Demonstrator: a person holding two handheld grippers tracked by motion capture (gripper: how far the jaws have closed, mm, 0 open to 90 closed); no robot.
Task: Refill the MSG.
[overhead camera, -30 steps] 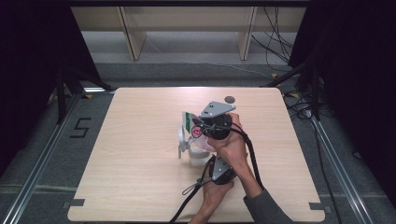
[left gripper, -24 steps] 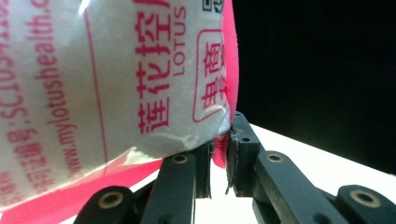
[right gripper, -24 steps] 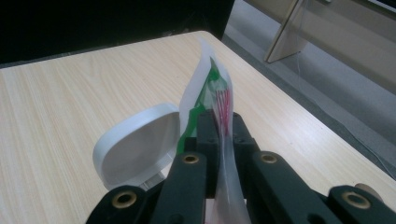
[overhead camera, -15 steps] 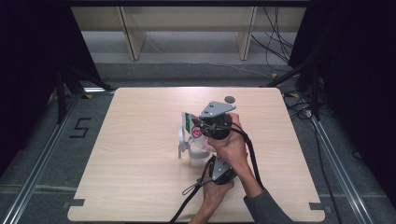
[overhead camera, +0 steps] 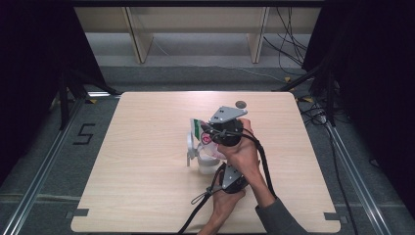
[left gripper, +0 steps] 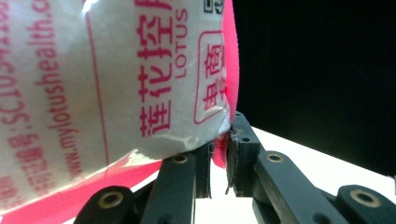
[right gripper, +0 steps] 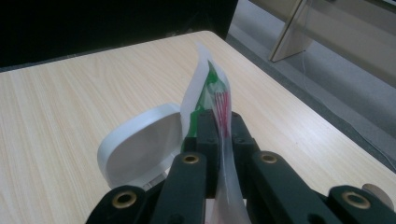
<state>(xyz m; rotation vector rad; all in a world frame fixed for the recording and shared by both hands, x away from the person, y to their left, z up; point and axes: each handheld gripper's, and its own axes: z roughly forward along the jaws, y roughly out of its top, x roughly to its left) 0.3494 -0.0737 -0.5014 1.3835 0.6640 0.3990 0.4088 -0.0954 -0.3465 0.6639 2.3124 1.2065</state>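
Pale wood table [overhead camera: 137,161] with dark floor all round. I've got both grippers pinching the same plastic packet [overhead camera: 204,139] mid-table: left gripper [left gripper: 218,151] clamped on its pink bottom edge, right gripper [right gripper: 223,123] squeezing the top strip. White lidded container [right gripper: 140,149] sits just beside it, lid up.

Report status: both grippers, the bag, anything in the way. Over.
Left gripper shut on plastic bag at its pink edge. Right gripper shut on the bag's top. White lidded container just beneath, lid up. Small dark disc well clear.
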